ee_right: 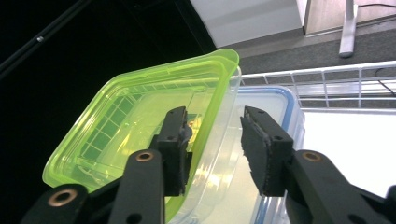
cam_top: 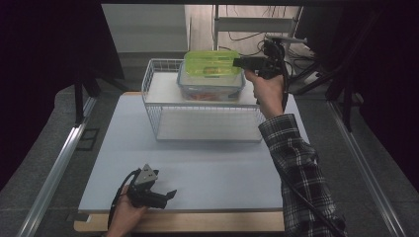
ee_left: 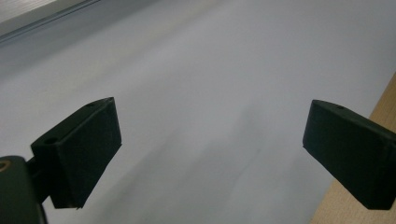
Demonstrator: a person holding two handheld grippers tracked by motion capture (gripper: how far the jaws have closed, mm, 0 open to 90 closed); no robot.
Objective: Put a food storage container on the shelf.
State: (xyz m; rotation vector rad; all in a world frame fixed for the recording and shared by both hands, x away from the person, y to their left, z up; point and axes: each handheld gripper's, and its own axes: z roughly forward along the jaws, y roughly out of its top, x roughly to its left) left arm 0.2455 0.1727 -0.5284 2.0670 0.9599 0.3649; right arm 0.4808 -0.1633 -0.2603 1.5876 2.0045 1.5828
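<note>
Lid (cam_top: pixel 211 63) of green plastic lies on the clear box (cam_top: pixel 211 85) in the wire basket (cam_top: pixel 157 106), long axis crosswise, its rim between the part-open right hand-held gripper (ee_right: pixel 215 140). Left hand-held gripper (ee_left: pixel 212 149) rests wide open, empty, on the tabletop (cam_top: pixel 207 168).

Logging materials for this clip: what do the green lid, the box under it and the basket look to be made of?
The green lid looks like glossy translucent plastic: light passes through and its rim shines. The box seems clear plastic with a blue rim, its contents showing through in the high view. The basket looks like white-coated metal wire, judging by its thin grid.
</note>
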